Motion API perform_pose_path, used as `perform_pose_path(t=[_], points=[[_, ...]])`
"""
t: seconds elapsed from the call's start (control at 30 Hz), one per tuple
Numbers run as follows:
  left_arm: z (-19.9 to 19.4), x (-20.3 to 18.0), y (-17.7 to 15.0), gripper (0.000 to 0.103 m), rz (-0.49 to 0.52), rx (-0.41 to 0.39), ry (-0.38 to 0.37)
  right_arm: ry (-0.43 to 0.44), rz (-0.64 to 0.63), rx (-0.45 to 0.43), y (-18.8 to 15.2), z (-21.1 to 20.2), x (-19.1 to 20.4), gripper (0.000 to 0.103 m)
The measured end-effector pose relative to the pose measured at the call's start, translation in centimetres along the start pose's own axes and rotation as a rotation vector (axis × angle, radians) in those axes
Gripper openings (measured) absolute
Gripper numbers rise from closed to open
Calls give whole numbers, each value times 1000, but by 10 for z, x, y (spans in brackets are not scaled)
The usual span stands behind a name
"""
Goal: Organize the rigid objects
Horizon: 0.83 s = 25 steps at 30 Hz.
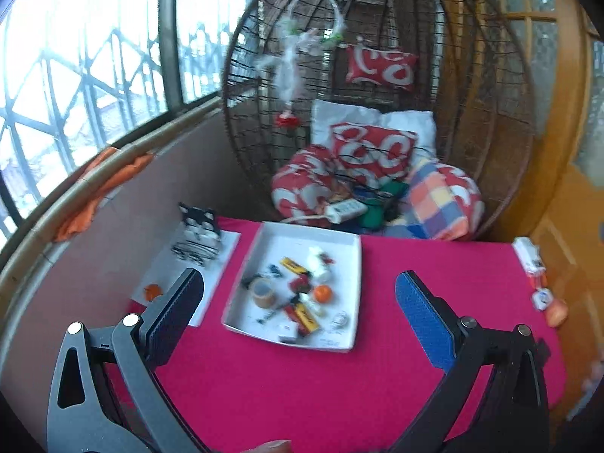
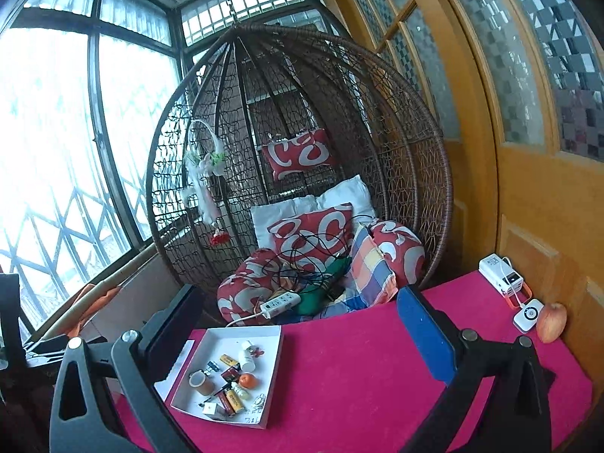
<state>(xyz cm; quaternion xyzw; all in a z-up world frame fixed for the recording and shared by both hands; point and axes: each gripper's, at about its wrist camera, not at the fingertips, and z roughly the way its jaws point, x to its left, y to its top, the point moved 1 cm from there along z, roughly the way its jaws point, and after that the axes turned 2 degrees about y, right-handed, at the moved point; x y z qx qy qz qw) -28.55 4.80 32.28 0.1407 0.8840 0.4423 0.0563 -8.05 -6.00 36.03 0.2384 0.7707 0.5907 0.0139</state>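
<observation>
A white tray (image 1: 341,287) (image 2: 273,366) lies on the pink table and holds several small rigid objects: a tape roll (image 1: 263,291) (image 2: 202,382), an orange ball (image 1: 323,293) (image 2: 247,380), yellow batteries (image 1: 307,316) (image 2: 234,403) and a small white bottle (image 2: 247,356). To its left a black-and-white cat-face holder (image 1: 198,232) stands on white paper (image 1: 211,283) beside a small orange thing (image 1: 152,291). My left gripper (image 1: 298,311) hovers open in front of the tray. My right gripper (image 2: 298,330) is open too, high above the table, with the tray to its lower left.
A wicker hanging chair (image 2: 302,173) full of red cushions, cables and a power strip (image 2: 281,303) stands behind the table. At the table's right edge lie a white power bank (image 2: 500,275), a small white device (image 2: 527,315) and an apple (image 2: 551,321). Windows left, wooden door right.
</observation>
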Motion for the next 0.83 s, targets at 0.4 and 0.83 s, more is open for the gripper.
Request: perform_pose_path(t=[0.4,0.83], points=[[1,-12,-11,103,19,53,-68,-16,-43,74,-13,2,8,103],[8,-7,-14,103,11,86,-69,-3,-51,109,-18,9,13,103]])
